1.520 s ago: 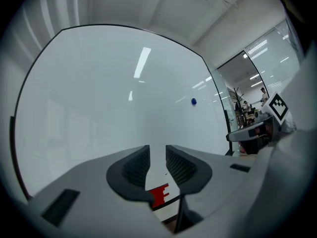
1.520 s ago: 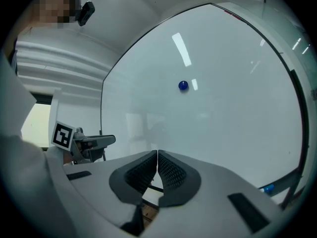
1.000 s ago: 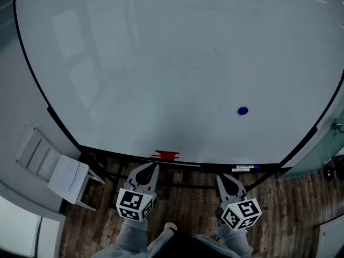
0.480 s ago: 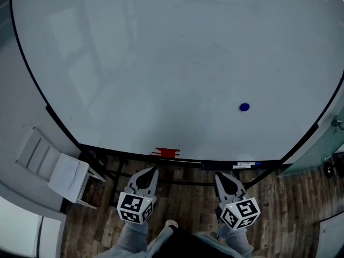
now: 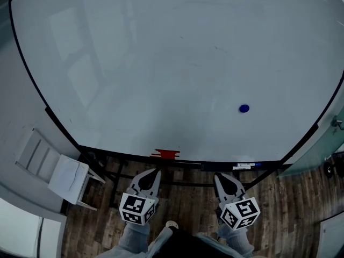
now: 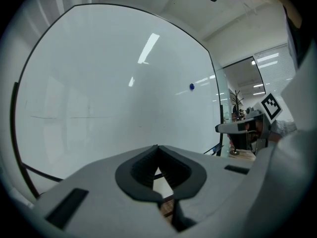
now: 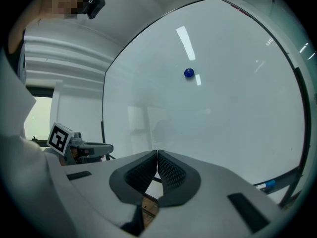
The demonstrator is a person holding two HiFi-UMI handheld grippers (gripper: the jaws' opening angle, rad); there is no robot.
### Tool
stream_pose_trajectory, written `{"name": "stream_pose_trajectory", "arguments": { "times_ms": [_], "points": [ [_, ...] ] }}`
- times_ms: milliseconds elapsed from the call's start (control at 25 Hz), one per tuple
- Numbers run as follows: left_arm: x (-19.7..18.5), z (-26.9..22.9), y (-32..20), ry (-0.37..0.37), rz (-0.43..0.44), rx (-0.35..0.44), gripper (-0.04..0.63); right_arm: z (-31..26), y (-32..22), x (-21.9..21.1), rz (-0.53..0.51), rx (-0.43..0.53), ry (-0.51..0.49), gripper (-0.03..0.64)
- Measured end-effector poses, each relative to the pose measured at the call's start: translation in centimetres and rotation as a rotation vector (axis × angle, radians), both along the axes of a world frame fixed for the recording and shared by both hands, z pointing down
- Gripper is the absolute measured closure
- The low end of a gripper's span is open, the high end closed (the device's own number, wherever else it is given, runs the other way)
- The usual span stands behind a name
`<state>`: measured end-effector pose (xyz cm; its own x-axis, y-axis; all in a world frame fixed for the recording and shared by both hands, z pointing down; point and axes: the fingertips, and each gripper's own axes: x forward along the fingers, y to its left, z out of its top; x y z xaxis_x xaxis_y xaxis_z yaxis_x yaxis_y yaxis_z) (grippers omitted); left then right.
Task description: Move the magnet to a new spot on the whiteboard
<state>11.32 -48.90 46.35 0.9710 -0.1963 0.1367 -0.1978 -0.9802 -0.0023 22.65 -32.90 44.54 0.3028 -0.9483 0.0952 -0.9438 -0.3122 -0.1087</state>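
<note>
A small round blue magnet (image 5: 244, 108) sticks to the large whiteboard (image 5: 161, 63), low on its right side; it also shows as the magnet (image 6: 191, 87) and the magnet (image 7: 188, 73) in the two gripper views. My left gripper (image 5: 156, 171) is held below the board's bottom edge, shut with nothing in it, its tips (image 6: 158, 146) touching. My right gripper (image 5: 217, 176) is beside it, also shut and empty, well below the magnet. In the right gripper view its pads (image 7: 157, 152) meet.
A red eraser (image 5: 166, 155) lies on the board's bottom ledge, with a marker (image 5: 244, 166) further right. A white folding step stool (image 5: 51, 168) stands at the left. Black stand legs (image 5: 115, 179) and a wood floor lie under the board.
Both grippers have stayed almost still below the board. The left one has edged slightly right and lower in the head view. The magnet has not moved.
</note>
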Motion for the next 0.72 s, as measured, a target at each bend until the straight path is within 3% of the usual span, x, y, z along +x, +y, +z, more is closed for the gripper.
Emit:
{"name": "stream_pose_trajectory", "arguments": {
  "times_ms": [720],
  "points": [
    [0.05, 0.10, -0.06, 0.012, 0.008, -0.010, 0.586, -0.21, -0.44, -0.16, 0.003, 0.014, -0.009, 0.588]
  ]
}}
